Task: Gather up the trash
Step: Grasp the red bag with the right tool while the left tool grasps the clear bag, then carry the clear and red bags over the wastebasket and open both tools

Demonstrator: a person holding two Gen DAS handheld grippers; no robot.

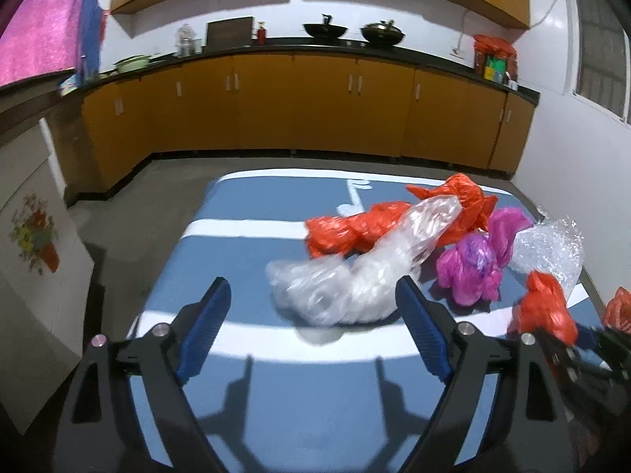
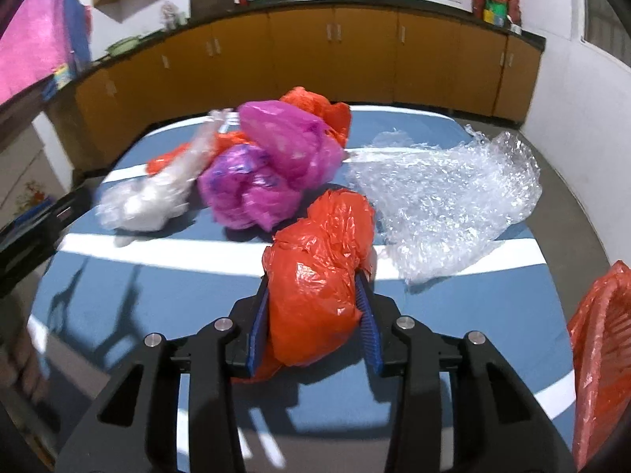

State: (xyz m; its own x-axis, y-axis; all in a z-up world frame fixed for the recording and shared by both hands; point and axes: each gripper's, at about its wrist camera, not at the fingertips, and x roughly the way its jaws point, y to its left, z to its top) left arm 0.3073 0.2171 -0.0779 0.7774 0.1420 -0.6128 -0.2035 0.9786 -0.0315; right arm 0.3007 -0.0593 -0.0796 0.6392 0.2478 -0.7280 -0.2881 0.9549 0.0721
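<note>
Crumpled plastic bags lie on a blue table with white stripes [image 1: 315, 394]. My left gripper [image 1: 313, 299] is open just short of a clear plastic bag [image 1: 355, 276]. Behind it lie a long orange bag [image 1: 355, 228], a pink bag [image 1: 473, 264] and a crinkled clear sheet [image 1: 552, 248]. My right gripper [image 2: 313, 295] is shut on a crumpled orange bag [image 2: 315, 283], which also shows in the left wrist view [image 1: 546, 307]. The right wrist view shows the pink bag [image 2: 272, 165], the clear bag [image 2: 154, 193] and the crinkled sheet [image 2: 453, 197] beyond it.
An orange basket lined with an orange bag [image 2: 599, 354] stands at the table's right edge. Brown kitchen cabinets [image 1: 315, 106] with a black counter run along the far wall. Grey floor surrounds the table. A white panel with flowers [image 1: 35, 236] stands at the left.
</note>
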